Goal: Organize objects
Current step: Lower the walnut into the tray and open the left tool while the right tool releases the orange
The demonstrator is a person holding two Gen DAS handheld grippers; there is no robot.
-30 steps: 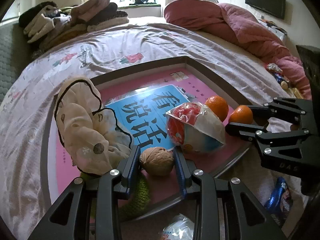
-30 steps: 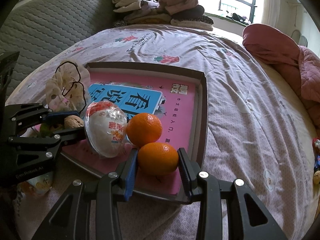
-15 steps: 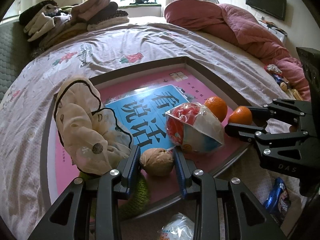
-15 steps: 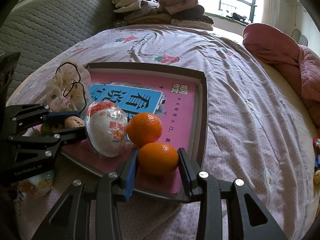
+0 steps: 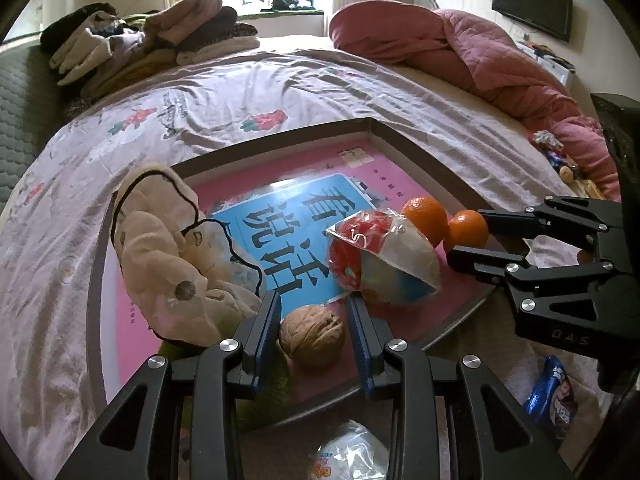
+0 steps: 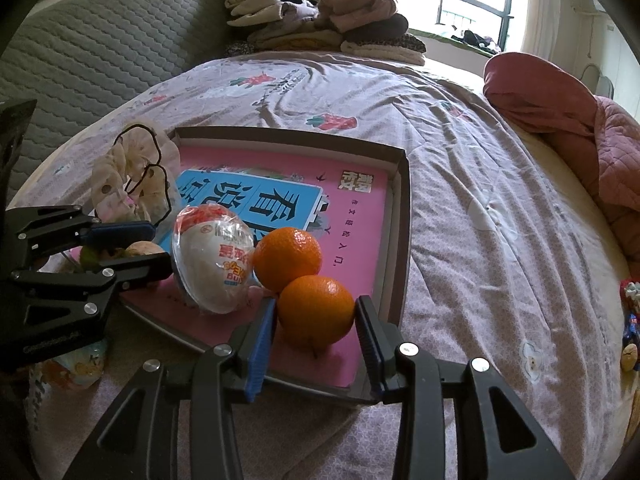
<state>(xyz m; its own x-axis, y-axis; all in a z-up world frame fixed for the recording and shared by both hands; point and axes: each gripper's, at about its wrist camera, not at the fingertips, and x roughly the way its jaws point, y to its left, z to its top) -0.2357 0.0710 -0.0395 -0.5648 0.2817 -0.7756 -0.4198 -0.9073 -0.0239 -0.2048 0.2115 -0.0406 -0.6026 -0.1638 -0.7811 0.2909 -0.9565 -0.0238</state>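
A shallow grey tray (image 5: 420, 160) with a pink and blue printed floor lies on the bed. My left gripper (image 5: 312, 300) is shut on a brown walnut (image 5: 314, 336) at the tray's near edge. My right gripper (image 6: 316, 302) straddles an orange (image 6: 316, 310) that rests in the tray's near corner. Its jaws are opening, and a thin gap shows beside the left pad. A second orange (image 6: 288, 258) touches the first. Between the two grippers stands an egg-shaped snack in clear wrap (image 6: 214, 258).
A cream frilled cloth (image 5: 168, 248) lies in the tray's left part, with something green (image 5: 272, 392) under my left fingers. Snack packets (image 5: 554, 396) lie on the sheet near the tray. Farther back are folded clothes (image 5: 152, 40) and a pink quilt (image 5: 480, 52).
The right jaws have eased slightly off the orange, which stays where it was. The walnut sits a touch lower between the left fingers. Neither hand has shifted.
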